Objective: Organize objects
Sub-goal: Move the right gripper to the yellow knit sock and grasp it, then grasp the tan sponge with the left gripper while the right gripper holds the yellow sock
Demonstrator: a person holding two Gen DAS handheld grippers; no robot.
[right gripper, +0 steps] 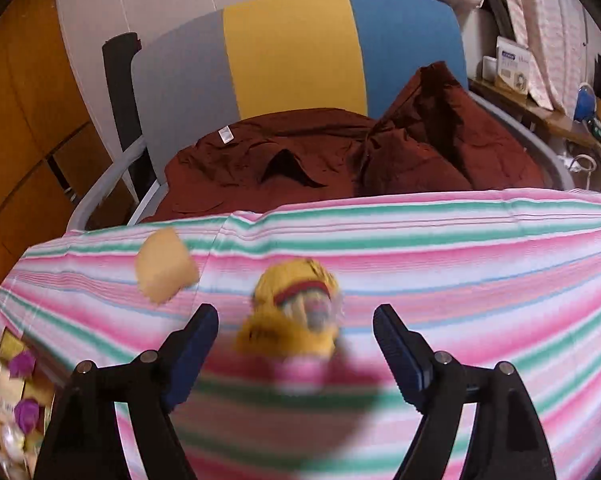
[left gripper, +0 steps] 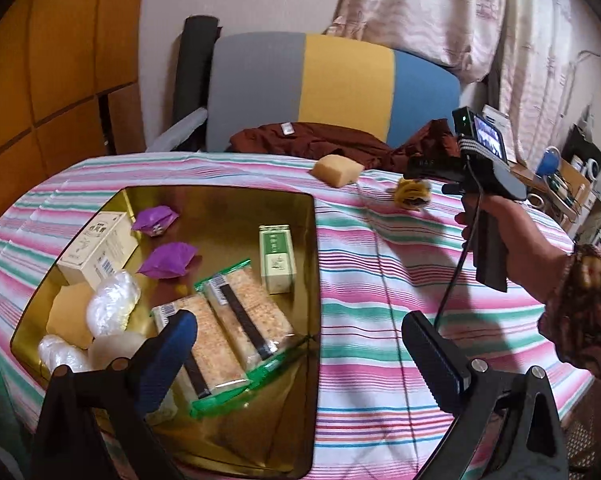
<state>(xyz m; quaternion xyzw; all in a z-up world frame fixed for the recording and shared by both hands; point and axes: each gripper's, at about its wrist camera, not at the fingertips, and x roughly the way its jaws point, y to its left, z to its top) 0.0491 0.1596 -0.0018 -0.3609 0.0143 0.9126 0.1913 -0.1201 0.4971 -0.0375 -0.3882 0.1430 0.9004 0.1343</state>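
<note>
A gold tin tray lies on the striped cloth and holds two long rice-cracker packs, a green box, a cream box, two purple wrapped sweets and clear-wrapped pieces. My left gripper is open and empty above the tray's right edge. My right gripper is open, its fingers on either side of a yellow wrapped snack, not touching it. A tan sponge-like block lies to its left; it also shows in the left wrist view.
The table wears a pink, green and white striped cloth. Behind it stands a grey, yellow and blue chair with a dark red garment on its seat. Cluttered shelves are at the far right. The tray's corner shows at the lower left.
</note>
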